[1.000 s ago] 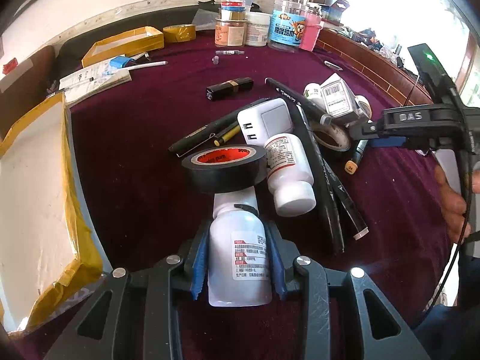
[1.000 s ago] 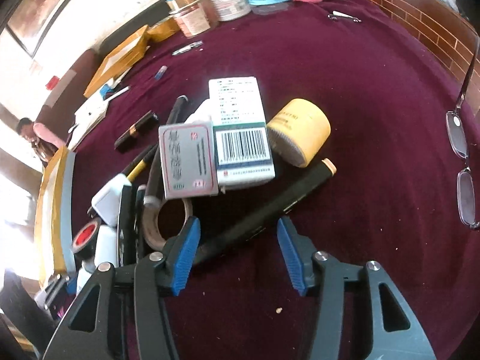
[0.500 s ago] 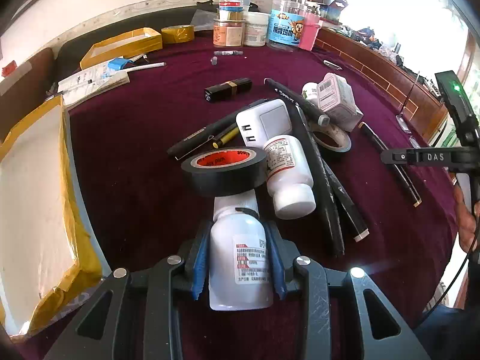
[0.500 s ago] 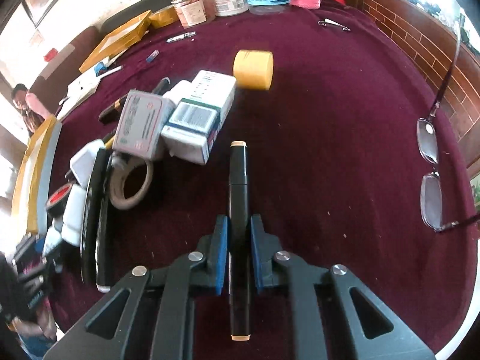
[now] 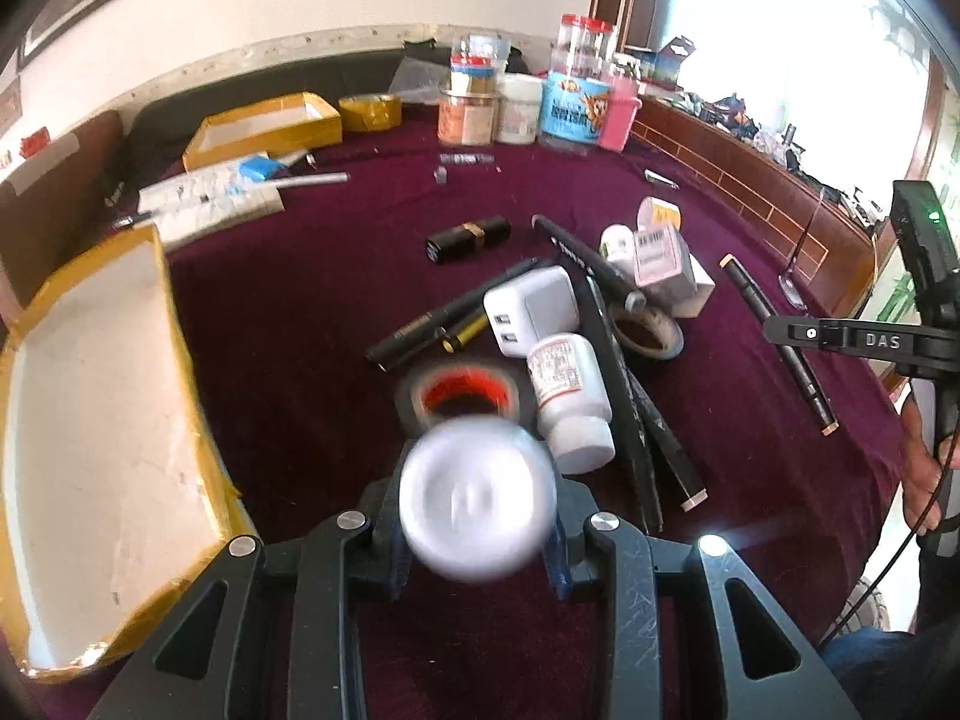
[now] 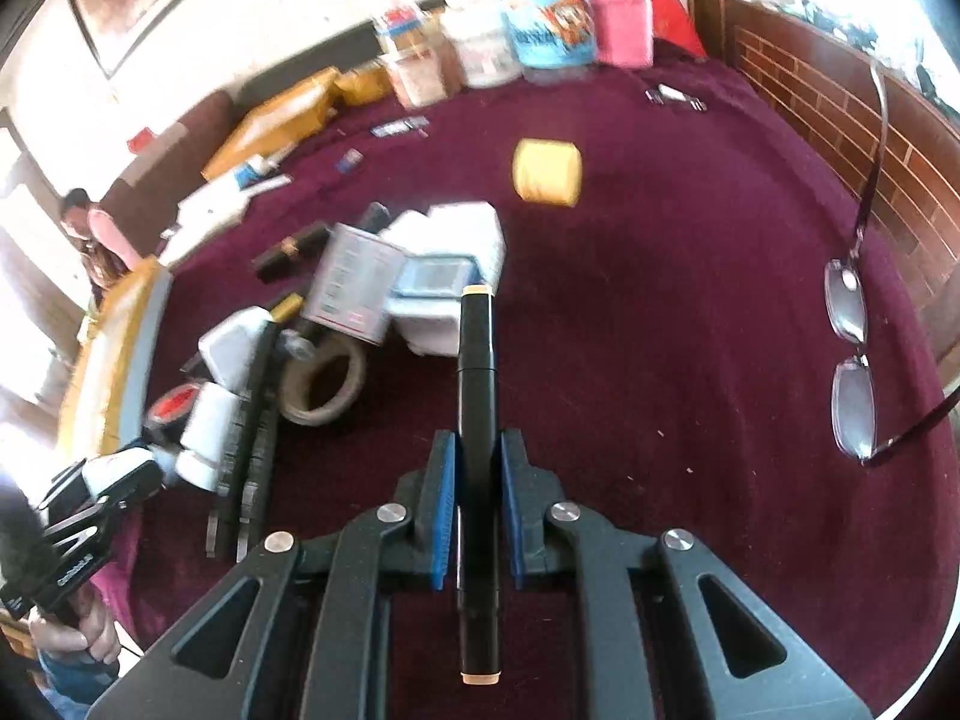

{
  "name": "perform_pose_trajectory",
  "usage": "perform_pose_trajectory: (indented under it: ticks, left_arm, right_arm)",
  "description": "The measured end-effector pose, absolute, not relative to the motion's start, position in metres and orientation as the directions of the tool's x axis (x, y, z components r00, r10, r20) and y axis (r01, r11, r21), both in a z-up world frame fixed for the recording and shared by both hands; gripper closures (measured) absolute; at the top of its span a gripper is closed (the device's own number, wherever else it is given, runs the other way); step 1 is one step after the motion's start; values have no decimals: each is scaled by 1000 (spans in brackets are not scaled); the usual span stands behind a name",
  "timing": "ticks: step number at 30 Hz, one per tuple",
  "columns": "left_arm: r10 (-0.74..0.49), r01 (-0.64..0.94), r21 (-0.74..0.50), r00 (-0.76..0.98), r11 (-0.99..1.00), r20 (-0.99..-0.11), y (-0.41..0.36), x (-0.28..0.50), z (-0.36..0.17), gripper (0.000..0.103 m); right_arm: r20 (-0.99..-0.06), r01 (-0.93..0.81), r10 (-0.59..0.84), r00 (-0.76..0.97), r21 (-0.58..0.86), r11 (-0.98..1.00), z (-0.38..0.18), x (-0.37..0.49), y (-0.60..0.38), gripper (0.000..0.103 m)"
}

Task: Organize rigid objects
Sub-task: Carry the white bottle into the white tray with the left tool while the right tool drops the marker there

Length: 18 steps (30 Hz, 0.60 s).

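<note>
White bottle (image 5: 477,501) clamped in my left gripper (image 5: 477,540), lifted over the table's near edge; right gripper (image 6: 477,504) pinches the black marker (image 6: 477,420). I'd carry both level and slow toward the box (image 5: 90,420).

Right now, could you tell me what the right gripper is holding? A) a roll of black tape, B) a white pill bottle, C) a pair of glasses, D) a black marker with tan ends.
D: in the right wrist view the right gripper has its blue pads closed on a black marker that points forward along the fingers, while the glasses lie apart on the table.
</note>
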<state>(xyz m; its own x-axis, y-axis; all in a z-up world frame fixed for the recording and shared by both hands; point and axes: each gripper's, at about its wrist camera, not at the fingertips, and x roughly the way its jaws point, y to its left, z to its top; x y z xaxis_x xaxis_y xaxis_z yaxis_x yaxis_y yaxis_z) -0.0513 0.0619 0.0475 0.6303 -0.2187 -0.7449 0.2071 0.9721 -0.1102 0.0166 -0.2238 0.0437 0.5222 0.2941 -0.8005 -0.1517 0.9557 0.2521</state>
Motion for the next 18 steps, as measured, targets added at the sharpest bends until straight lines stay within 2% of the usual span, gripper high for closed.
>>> perform_pose_trajectory:
  ticks: [7, 18]
  left_arm:
    - [-190, 174, -98, 664, 980, -723, 76, -57, 58, 67]
    - [-136, 72, -123, 728, 990, -671, 129, -67, 89, 67]
  right_arm:
    - [-752, -252, 383, 537, 290, 923, 66, 7, -196, 89]
    - [-727, -437, 512, 458, 317, 842, 87, 9, -116, 89]
